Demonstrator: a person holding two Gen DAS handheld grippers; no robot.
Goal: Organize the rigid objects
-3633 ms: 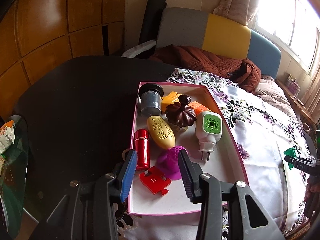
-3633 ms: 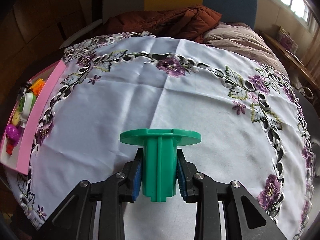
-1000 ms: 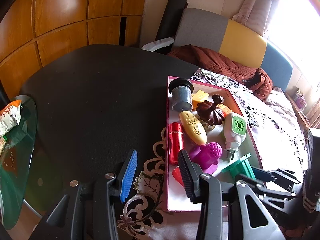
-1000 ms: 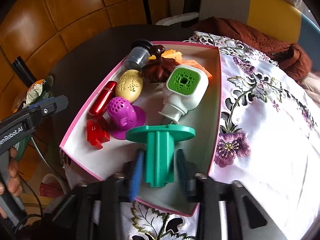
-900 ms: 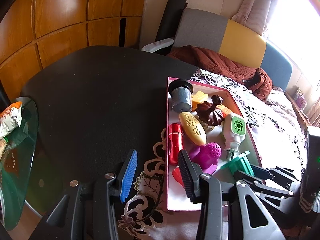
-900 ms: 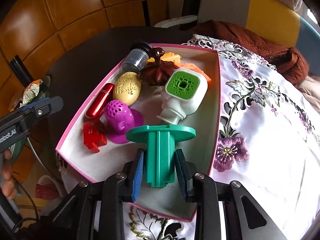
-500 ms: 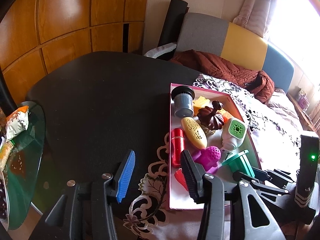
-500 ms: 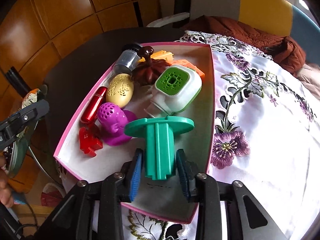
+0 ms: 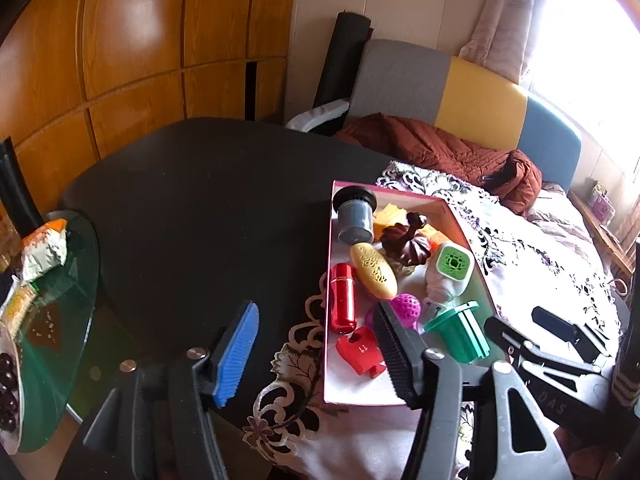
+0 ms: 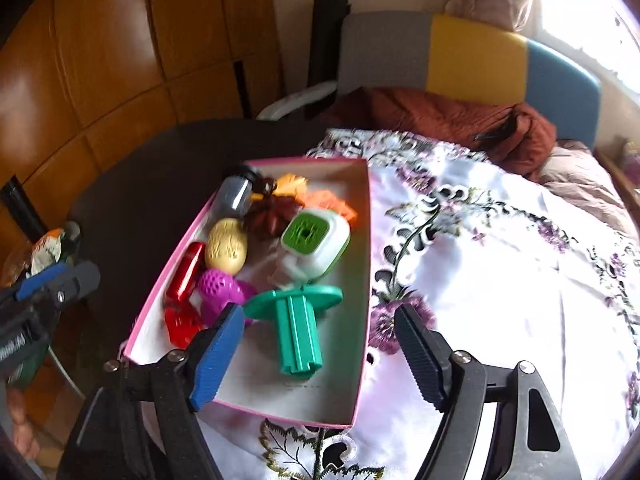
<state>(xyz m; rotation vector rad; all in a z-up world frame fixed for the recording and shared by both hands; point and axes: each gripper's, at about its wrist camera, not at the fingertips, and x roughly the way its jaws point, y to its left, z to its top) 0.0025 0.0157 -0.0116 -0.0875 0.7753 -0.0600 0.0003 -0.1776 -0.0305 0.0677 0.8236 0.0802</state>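
Observation:
A pink-rimmed box (image 10: 368, 240) holds several toys. Among them are a red cylinder (image 9: 343, 298), a yellow oval (image 9: 374, 270), a purple knobbly piece (image 9: 406, 308) and a white-and-green plug-in (image 9: 450, 268). A green flanged piece (image 10: 298, 328) lies on its side in the box's near end, also seen as the green piece (image 9: 460, 332). My right gripper (image 10: 318, 352) hovers just above it, jaws opening, and its pads do not touch it. My left gripper (image 9: 316, 344) hangs over the box's near left corner, jaws opening with nothing between them.
The box sits where a black round table (image 9: 200, 200) meets a white embroidered cloth (image 10: 500, 280). A glass side table (image 9: 52, 320) with snack packets stands low on the left. A sofa with a brown blanket (image 9: 440, 152) lies behind.
The right jaws spread apart and let go of the green piece, which now rests in the box. The right gripper drew back and up. The left jaws widened.

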